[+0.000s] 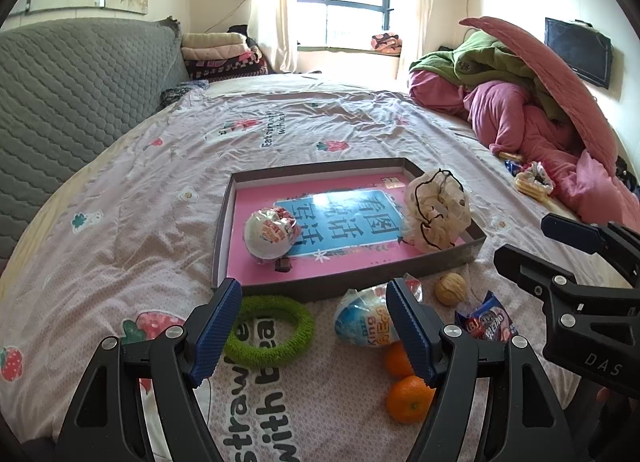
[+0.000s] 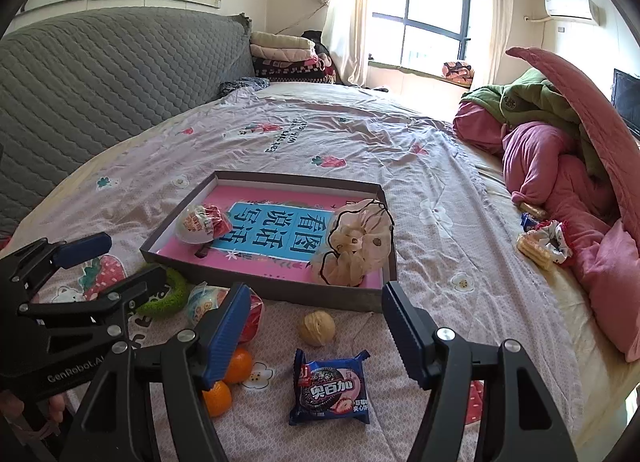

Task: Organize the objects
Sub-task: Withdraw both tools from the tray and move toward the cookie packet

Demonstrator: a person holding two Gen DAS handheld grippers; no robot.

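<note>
Crinkly foil on blue surprise egg point(image 1: 366, 320), so slippery, light, hollow shell probably crushable; was lying on bed point(image 1: 132, 230) just outside tray point(image 1: 224, 222), beside green ring point(image 1: 270, 332). Best bet: pinch across fat middle, gently. Left claw point(image 1: 316, 332) spread wide, nothing held. Right claw point(image 2: 314, 336) spread too, empty, above cookie pack point(image 2: 330, 388) and walnut point(image 2: 317, 327).

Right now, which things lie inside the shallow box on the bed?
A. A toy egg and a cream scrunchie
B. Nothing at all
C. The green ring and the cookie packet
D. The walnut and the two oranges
A: the toy egg and the cream scrunchie lie inside the shallow box; the walnut lies outside, in front of it.
</note>
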